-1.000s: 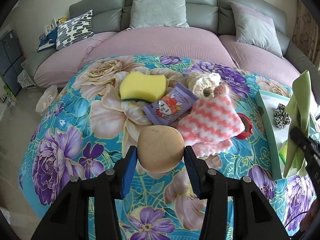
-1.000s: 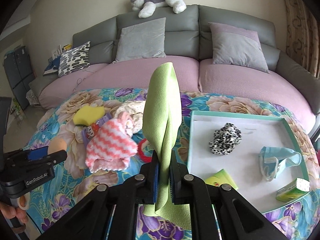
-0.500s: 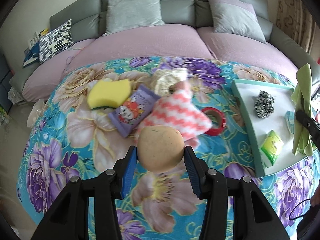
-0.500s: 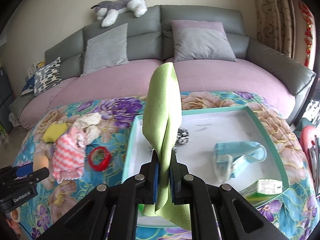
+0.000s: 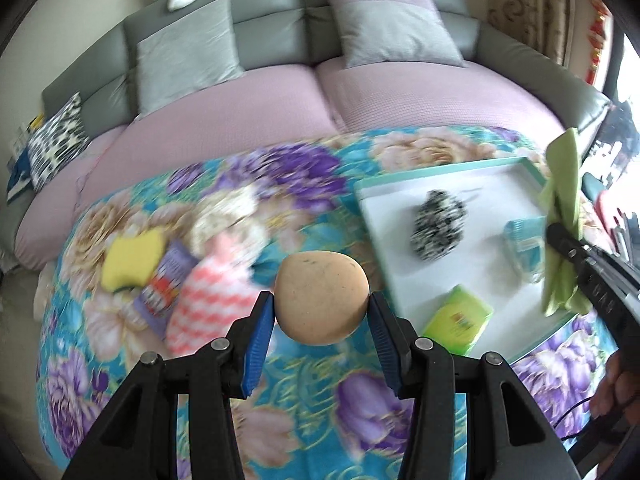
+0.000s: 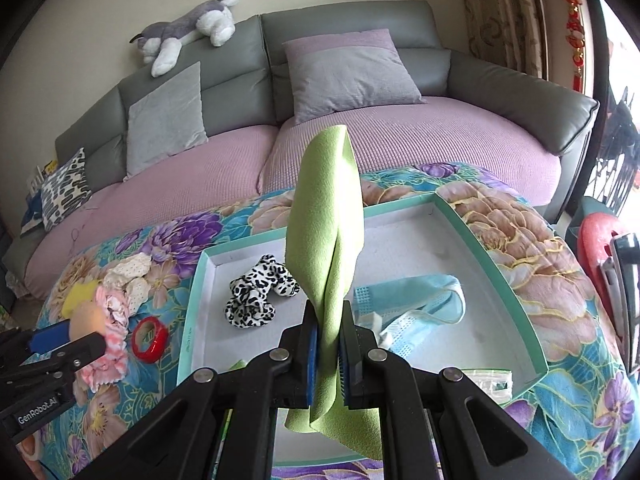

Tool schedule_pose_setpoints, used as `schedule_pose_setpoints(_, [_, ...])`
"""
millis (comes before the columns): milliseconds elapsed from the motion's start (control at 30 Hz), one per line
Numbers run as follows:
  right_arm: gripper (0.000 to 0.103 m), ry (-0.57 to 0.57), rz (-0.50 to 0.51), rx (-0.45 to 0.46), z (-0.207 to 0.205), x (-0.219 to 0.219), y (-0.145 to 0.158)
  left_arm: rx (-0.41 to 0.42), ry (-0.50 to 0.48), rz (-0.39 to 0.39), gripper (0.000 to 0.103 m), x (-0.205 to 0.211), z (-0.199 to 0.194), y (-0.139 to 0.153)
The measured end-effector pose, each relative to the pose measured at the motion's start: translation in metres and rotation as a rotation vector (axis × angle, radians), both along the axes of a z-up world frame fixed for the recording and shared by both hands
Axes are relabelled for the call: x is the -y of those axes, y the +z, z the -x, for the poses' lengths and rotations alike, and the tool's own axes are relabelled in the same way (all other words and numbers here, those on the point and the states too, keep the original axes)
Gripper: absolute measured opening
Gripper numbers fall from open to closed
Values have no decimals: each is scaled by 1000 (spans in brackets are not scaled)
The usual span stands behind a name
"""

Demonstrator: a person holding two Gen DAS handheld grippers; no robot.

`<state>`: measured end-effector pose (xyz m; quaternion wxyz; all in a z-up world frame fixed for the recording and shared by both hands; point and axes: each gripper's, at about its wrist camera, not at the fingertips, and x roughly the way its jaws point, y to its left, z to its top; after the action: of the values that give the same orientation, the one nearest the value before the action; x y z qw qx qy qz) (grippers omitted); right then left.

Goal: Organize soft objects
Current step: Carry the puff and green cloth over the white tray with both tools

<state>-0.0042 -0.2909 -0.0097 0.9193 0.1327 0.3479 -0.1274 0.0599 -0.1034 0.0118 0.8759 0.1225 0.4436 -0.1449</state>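
My left gripper [image 5: 322, 312] is shut on a tan soft ball [image 5: 321, 298], held above the floral tablecloth just left of the teal-rimmed white tray [image 5: 374, 216]. My right gripper [image 6: 329, 336] is shut on a folded green cloth [image 6: 326, 236] that stands upright over the tray [image 6: 516, 288]. In the tray lie a black-and-white scrunchie [image 6: 258, 292], a blue face mask [image 6: 416, 304] and a green tissue pack [image 5: 458, 322]. From the right wrist view the left gripper [image 6: 70, 334] with the ball [image 6: 86, 318] shows at the left edge.
On the cloth left of the tray lie a pink-and-white striped cloth [image 5: 212, 300], a yellow sponge [image 5: 132, 260], a purple packet [image 5: 166, 284], a cream fabric [image 5: 230, 216] and a red tape ring [image 6: 150, 338]. A grey sofa [image 6: 360, 60] with cushions stands behind.
Both grippers have swung to the right: the ball now hangs close to the tray's left edge, and the green cloth has moved from the tray's left rim to over its middle.
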Motion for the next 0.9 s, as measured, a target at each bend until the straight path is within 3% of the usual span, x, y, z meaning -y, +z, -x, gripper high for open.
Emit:
schedule_pose_setpoints(367, [9, -28, -8, 11, 0, 14, 1, -30, -139, 12, 50, 73, -19, -30])
schedule_pose_setpoints(833, [9, -13, 4, -17, -7, 11, -6, -62, -152, 35, 50, 90, -30, -56])
schedule_pose_setpoints(900, [9, -13, 4, -23, -8, 10, -7, -67, -152, 41, 57, 89, -30, -55])
